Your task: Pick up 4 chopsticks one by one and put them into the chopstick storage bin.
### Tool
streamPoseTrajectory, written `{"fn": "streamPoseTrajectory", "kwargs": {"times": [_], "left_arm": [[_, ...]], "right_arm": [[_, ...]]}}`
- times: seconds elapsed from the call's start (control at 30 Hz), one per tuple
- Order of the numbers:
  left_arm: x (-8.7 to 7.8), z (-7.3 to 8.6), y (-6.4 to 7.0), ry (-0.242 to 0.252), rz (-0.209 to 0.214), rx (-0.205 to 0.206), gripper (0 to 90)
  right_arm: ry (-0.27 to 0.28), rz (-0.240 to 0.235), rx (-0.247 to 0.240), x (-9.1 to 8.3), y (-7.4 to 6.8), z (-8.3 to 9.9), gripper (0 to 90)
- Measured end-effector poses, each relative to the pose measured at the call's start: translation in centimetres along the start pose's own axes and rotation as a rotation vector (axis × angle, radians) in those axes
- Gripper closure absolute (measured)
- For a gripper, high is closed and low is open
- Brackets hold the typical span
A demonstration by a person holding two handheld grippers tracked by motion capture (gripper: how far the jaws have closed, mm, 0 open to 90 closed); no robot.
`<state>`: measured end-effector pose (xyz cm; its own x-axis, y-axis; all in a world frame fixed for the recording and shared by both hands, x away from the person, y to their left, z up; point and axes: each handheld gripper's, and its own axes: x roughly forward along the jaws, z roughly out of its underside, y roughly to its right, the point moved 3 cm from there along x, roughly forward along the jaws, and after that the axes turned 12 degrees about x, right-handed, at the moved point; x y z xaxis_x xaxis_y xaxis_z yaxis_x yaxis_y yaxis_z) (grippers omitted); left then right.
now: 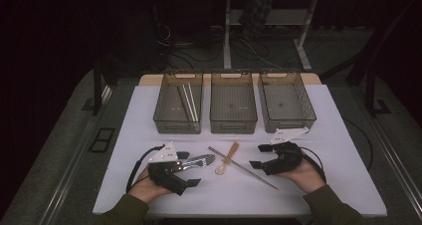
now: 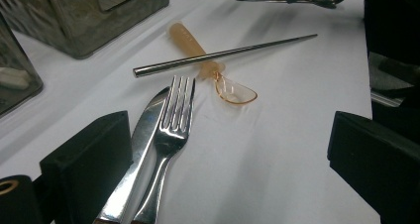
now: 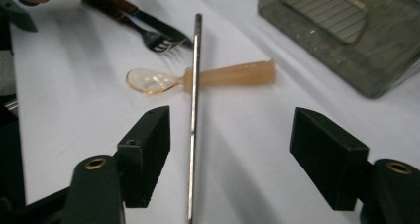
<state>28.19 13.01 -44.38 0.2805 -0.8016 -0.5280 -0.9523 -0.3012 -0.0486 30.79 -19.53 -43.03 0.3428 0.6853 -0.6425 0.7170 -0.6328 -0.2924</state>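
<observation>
Sorting has barely begun: I see white sticks (image 1: 189,102) in one bin (image 1: 178,103), while my left claw (image 1: 188,174) gapes around fork (image 2: 171,130) and knife (image 2: 136,154), right claw (image 1: 257,156) wide over the metal chopstick (image 3: 193,120) on the bench (image 1: 318,175).

glossy metal fork (image 2: 173,120), knife (image 2: 136,154) and chopstick (image 3: 194,110); translucent amber plastic spoon (image 3: 198,79).

The left gripper (image 2: 230,159) has its jaws spread wide over the white table (image 2: 277,174). A fork (image 2: 171,130) and knife (image 2: 138,149) lie side by side just inside the left jaw. Beyond them, a metal chopstick (image 2: 223,53) crosses an orange plastic spoon (image 2: 208,65).
</observation>
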Motion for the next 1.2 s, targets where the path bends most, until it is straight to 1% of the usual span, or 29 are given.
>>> {"fn": "streamPoseTrajectory", "kwargs": {"times": [0.13, 0.17, 0.23, 0.33, 0.47, 0.5, 0.63, 0.73, 0.83, 0.93, 1.03, 1.2], "left_arm": [[0.0, 0.1, 0.0, -0.001, -0.003, -0.005, 2.3], [0.0, 0.0, 0.0, 0.002, -0.004, -0.009, 2.3], [0.0, 0.0, 0.1, 0.000, -0.002, -0.003, 2.4], [0.0, 0.0, 0.2, -0.004, 0.002, 0.005, 2.4], [0.1, -0.1, 0.1, 0.001, 0.005, 0.005, 2.4], [0.1, -0.1, 0.1, -0.001, 0.006, 0.006, 2.4], [0.1, -0.1, 0.1, 0.001, 0.007, 0.005, 2.4], [0.0, -0.1, 0.1, 0.004, 0.006, 0.003, 2.5], [0.1, 0.0, 0.1, 0.001, 0.006, 0.003, 2.5], [0.0, 0.0, 0.2, 0.000, 0.005, 0.002, 2.5], [0.0, 0.0, 0.2, -0.002, 0.005, 0.002, 2.6], [0.0, 0.0, 0.2, -0.001, 0.005, 0.001, 2.7]], "right_arm": [[-0.019, -0.012, 0.004, 0.0, -0.4, 0.9, 36.2], [-0.027, -0.016, 0.010, 0.1, -0.5, 1.2, 38.9], [-0.043, -0.019, 0.015, 0.3, -0.8, 1.6, 44.7], [-0.066, -0.021, 0.003, 0.6, -1.2, 1.7, 52.5], [-0.104, -0.012, -0.003, 1.5, -1.6, 1.9, 58.0], [-0.111, -0.014, -0.005, 1.8, -1.6, 2.0, 58.8], [-0.148, 0.008, -0.027, 2.7, -1.8, 2.1, 62.6], [-0.168, 0.016, -0.036, 3.1, -1.8, 2.2, 67.4], [-0.187, 0.031, -0.050, 3.4, -1.9, 2.3, 69.6], [-0.195, 0.043, -0.059, 3.5, -2.0, 2.3, 70.9], [-0.202, 0.058, -0.080, 3.6, -2.1, 2.3, 72.1], [-0.203, 0.066, -0.093, 3.7, -2.1, 2.3, 74.7]]}}
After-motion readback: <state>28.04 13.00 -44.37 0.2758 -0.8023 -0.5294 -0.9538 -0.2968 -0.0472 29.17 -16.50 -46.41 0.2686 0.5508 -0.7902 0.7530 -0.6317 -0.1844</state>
